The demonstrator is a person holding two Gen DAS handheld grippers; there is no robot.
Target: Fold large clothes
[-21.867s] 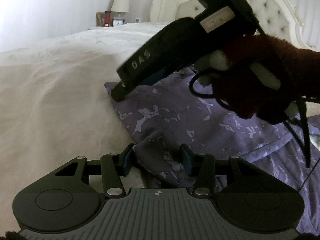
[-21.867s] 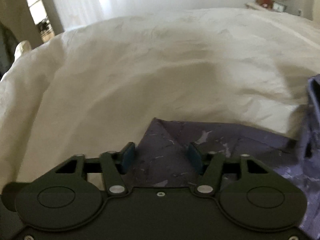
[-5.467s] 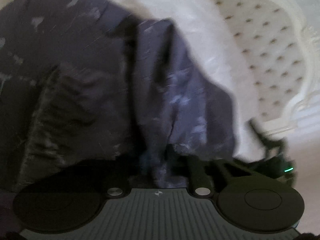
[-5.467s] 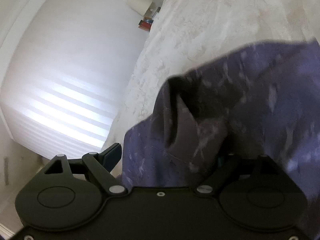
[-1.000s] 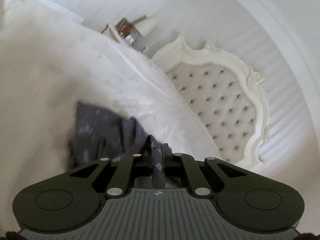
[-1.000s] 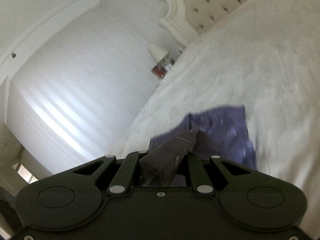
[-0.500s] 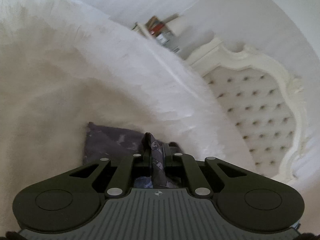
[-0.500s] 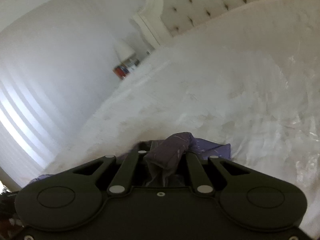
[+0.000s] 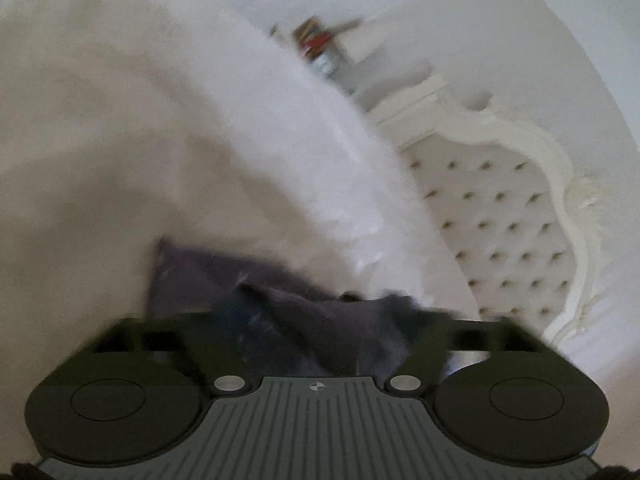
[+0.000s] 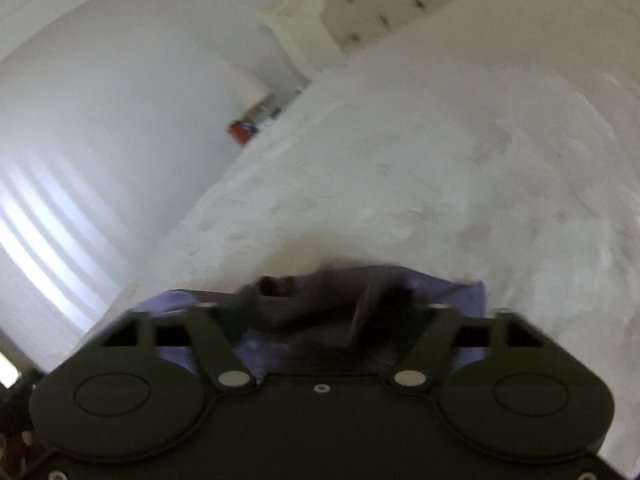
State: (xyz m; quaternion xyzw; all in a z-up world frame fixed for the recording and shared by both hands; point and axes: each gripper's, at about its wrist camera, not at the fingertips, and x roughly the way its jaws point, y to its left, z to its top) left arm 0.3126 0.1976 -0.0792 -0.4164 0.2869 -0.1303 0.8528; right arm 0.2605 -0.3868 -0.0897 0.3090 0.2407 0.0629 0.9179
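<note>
We judge the laying-down step just done: both the left tool [image 9: 316,320] and right tool [image 10: 324,308] stand spread apart, the purple garment [image 9: 200,280] lying loose between them on the bed [image 9: 120,140], low centre of each frame. Next we need fresh edges to fold.
</note>
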